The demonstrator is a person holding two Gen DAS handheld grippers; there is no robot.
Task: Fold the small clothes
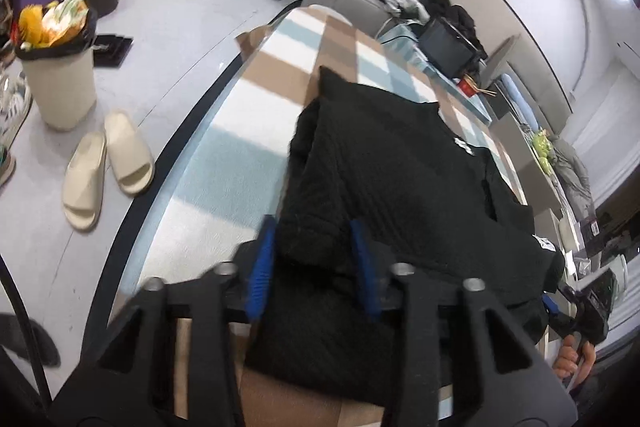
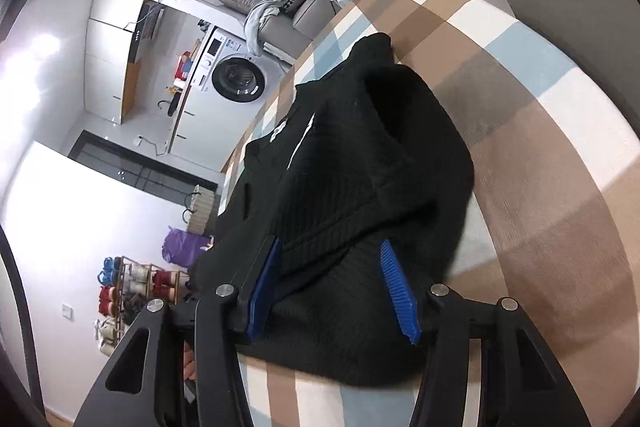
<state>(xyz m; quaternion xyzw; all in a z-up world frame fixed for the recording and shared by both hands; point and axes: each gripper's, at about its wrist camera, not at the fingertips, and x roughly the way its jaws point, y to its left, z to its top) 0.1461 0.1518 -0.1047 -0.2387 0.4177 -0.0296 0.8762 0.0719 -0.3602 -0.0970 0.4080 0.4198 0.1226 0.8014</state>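
Now | ribbed black knit garment [image 2: 352, 187] | checked cloth [image 2: 540, 155] | claws parted

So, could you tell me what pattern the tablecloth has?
Tan, white and pale-blue checks on the tablecloth, clearest in the right wrist view.

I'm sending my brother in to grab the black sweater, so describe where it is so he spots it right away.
Find the table under the brown, white and pale blue checked cloth. The black sweater lies bunched on that cloth. It is the only dark ribbed knit there, with small white markings near one edge.

Bright indoor light, ceiling glare, fisheye-warped edges, slight blur
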